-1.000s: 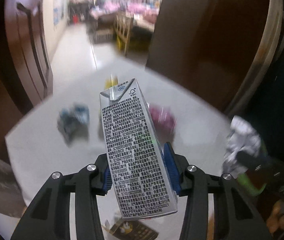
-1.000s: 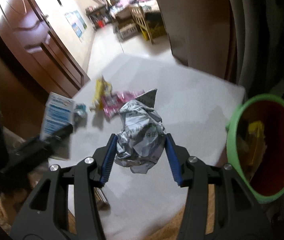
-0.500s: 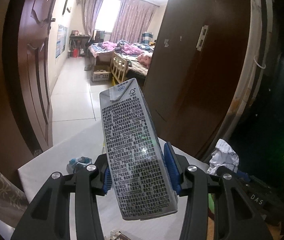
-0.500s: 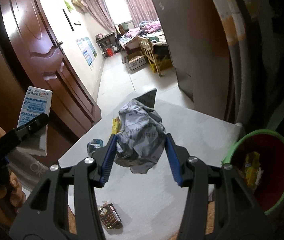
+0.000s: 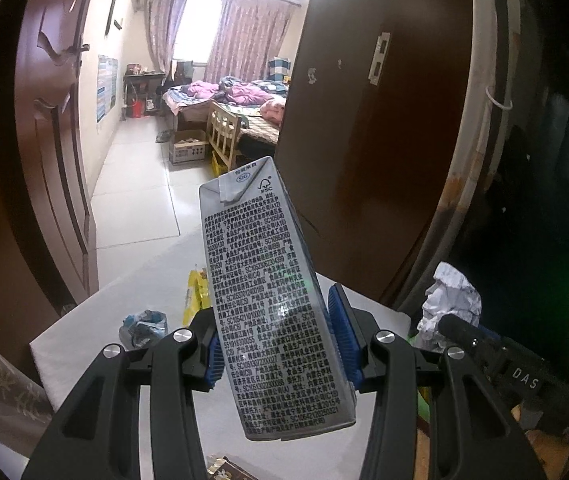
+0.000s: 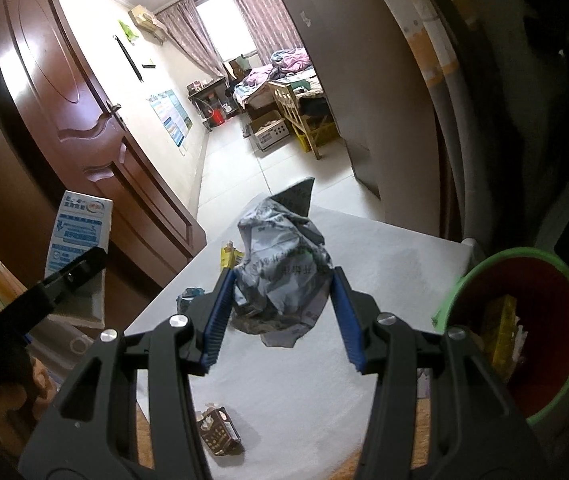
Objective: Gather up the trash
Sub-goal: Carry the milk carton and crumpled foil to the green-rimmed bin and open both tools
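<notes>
Slippage is the risk: the left gripper (image 5: 274, 350) pinches a tilted grey printed carton (image 5: 272, 300) and the right gripper (image 6: 280, 314) a crumpled grey wrapper (image 6: 282, 276), jaws part-closed, above the white counter (image 6: 384, 256), short of the green-rimmed red bin (image 6: 524, 360).

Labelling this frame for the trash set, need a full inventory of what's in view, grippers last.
milk carton: 1, grey with black print, in left gripper
crumpled wrapper: 1, grey-white, in right gripper
bin: 1, green rim, red inside, right of table, trash in it
table: 1, white top
yellow packet: 1, on table
blue-grey wrapper: 1, on table
brown carton: 1, near table edge
left gripper: black, blue pads, shut on carton
right gripper: same, shut on wrapper
</notes>
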A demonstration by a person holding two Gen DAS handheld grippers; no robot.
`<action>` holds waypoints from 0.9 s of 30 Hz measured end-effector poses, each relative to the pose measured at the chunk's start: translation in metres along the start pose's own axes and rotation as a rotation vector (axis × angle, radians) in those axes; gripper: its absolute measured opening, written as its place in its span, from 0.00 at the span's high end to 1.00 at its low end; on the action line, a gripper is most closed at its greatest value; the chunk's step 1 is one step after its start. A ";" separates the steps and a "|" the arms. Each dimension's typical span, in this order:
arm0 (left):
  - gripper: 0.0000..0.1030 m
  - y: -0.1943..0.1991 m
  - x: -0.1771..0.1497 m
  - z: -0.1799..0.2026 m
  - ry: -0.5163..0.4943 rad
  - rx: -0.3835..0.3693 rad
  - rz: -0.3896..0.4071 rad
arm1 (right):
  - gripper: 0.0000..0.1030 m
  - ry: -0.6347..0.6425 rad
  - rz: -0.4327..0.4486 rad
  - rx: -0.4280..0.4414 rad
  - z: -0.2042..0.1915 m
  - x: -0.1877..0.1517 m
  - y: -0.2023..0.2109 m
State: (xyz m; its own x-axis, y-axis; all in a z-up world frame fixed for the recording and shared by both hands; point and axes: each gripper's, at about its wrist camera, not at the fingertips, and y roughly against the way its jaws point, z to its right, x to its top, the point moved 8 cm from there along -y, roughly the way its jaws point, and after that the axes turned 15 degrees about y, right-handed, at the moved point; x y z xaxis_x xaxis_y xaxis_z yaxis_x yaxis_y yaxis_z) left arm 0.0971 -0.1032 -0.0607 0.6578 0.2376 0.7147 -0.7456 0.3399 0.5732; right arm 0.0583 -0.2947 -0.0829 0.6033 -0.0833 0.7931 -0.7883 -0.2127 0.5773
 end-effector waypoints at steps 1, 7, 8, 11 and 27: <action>0.58 -0.002 -0.001 -0.001 -0.005 -0.001 -0.008 | 0.54 -0.002 0.002 0.001 0.002 -0.001 0.001; 0.58 -0.021 -0.024 0.017 -0.025 -0.031 -0.084 | 0.54 -0.036 -0.005 -0.004 0.021 -0.009 0.003; 0.58 -0.024 -0.029 0.021 -0.031 -0.036 -0.094 | 0.54 -0.044 -0.008 -0.005 0.026 -0.011 0.003; 0.58 -0.034 -0.042 0.037 -0.050 -0.059 -0.123 | 0.54 -0.071 -0.023 0.005 0.042 -0.018 0.004; 0.58 -0.097 -0.126 0.136 -0.192 -0.182 -0.293 | 0.53 -0.248 -0.075 -0.097 0.156 -0.057 0.019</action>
State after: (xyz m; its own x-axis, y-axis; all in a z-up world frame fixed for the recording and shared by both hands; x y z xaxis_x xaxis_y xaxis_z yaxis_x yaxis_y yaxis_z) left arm 0.0722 -0.2901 -0.1513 0.7950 -0.0621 0.6035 -0.4870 0.5277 0.6959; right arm 0.0277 -0.4463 -0.1473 0.6619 -0.3091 0.6829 -0.7413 -0.1343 0.6576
